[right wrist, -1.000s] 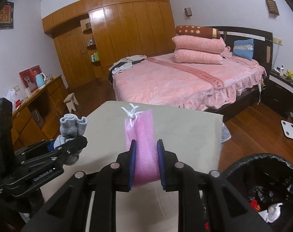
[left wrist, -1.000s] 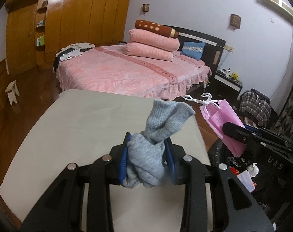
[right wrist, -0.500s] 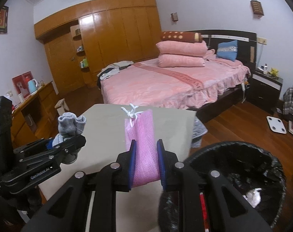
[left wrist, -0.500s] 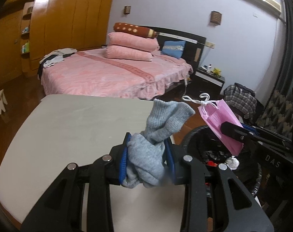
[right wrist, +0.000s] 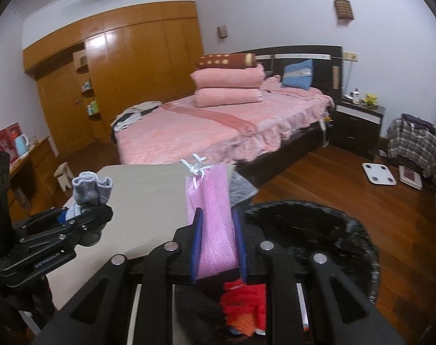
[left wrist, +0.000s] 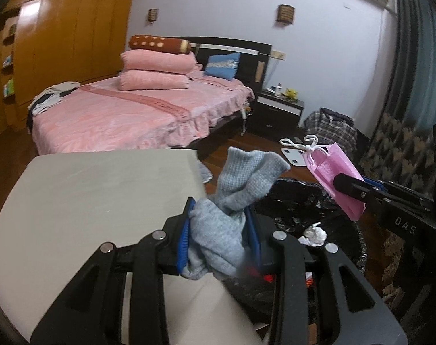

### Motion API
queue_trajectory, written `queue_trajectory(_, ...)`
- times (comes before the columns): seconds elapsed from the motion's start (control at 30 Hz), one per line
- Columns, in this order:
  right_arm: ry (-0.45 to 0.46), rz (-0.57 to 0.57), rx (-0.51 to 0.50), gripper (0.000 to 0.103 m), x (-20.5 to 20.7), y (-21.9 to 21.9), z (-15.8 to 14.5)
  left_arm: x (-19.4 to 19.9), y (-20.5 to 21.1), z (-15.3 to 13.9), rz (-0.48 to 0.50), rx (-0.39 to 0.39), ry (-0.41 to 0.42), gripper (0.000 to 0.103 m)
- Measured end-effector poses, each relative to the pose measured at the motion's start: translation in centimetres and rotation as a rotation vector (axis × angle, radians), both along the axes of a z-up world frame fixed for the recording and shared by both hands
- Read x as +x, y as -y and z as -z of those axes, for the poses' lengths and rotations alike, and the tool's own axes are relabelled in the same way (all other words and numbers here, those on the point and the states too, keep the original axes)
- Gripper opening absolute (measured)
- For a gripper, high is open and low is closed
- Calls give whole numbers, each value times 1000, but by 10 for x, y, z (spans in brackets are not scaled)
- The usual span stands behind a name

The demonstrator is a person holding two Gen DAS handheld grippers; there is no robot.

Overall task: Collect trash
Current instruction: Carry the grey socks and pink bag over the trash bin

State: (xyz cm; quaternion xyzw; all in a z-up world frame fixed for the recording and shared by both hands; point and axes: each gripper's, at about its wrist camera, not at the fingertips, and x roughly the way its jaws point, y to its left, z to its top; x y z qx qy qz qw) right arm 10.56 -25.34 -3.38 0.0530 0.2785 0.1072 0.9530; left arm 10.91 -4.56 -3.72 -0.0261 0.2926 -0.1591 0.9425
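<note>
While the left gripper (left wrist: 219, 227) clamps a knotted grey sock (left wrist: 232, 201) at the table's (left wrist: 88, 201) right edge, the right gripper (right wrist: 217, 241) pinches a pink face mask (right wrist: 213, 215) (folded) over the black-lined bin (right wrist: 333, 230), contents partly hidden.

- Grey knitted sock (left wrist: 226, 210), bunched and knotted, stands upright just over the black-lined trash bin's (left wrist: 358, 247) near rim.
- Pink folded face mask (right wrist: 212, 215), white loops (right wrist: 196, 165) on top, upright above that bin.

Beige table (left wrist: 83, 201) w/ bare top, rounded corners, wood floor (right wrist: 347, 201) w/ black-lined trash bin (right wrist: 361, 247) just beside table edge, white scale (right wrist: 378, 173) on floor nr nightstand, grey cloth (right wrist: 241, 189) on floor by table's far corner
</note>
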Motion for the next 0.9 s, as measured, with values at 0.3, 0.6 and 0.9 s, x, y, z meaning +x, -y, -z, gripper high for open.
queue_trajectory(0.3,-29,105,-7,21,-3,52,14,17,56,15,109,16,-14,33)
queue_trajectory(0.6,-67,170,-20,21,1,92,32,37,103,41,188,40,-48,32)
queue_trajectory(0.9,-97,198,-20,21,10,111,49,55,133,59,235,68,-61,32)
